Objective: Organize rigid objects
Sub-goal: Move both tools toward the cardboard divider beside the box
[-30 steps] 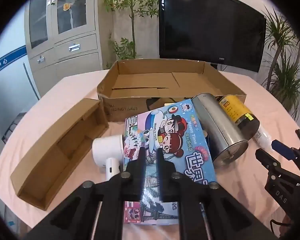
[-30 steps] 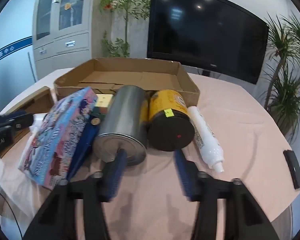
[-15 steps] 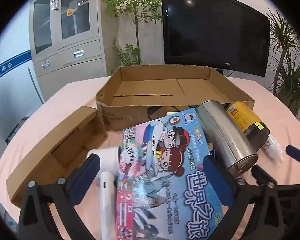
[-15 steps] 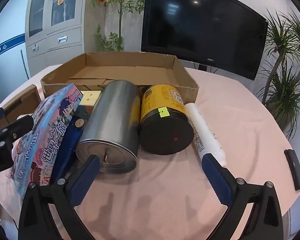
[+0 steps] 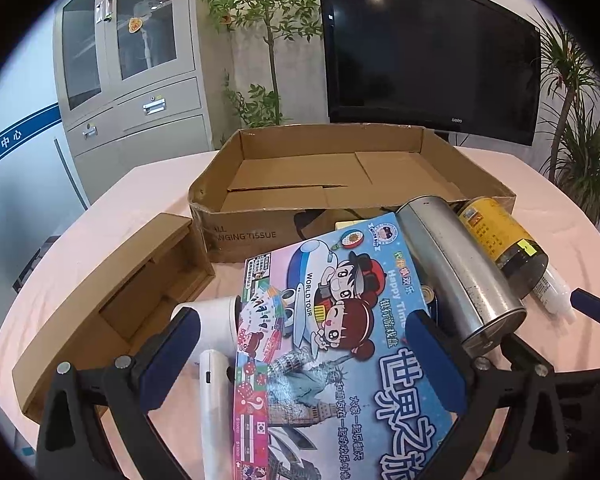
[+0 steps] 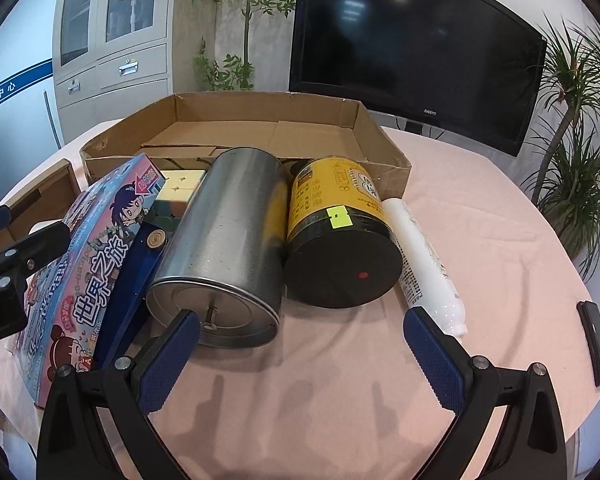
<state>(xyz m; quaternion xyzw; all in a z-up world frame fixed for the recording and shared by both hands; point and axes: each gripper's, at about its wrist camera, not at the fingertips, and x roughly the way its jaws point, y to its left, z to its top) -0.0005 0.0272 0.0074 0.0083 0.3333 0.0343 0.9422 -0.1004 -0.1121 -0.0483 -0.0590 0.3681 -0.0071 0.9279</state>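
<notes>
A colourful game box [image 5: 340,344] lies tilted on the pile; my left gripper [image 5: 300,332] is open and straddles it. A white device [image 5: 216,344] lies under the box's left edge. A silver tin [image 6: 228,240], a yellow can with a black lid [image 6: 340,236] and a white tube [image 6: 424,260] lie side by side on the pink table. My right gripper [image 6: 300,336] is open and empty just in front of the tin and can. A puzzle cube [image 6: 180,192] sits behind the game box [image 6: 80,264]. The tin [image 5: 456,272] and can [image 5: 504,240] also show in the left wrist view.
A wide shallow cardboard box [image 5: 324,172] stands behind the pile, also in the right wrist view [image 6: 260,128]. A narrow cardboard tray [image 5: 112,300] lies on the left. A dark remote [image 6: 596,344] lies near the table's right edge. A TV and plants stand behind.
Both grippers have opened wide from a narrower stance. The left gripper has let go of the game box, which lies between its fingers. The right gripper has moved closer to the tin and can.
</notes>
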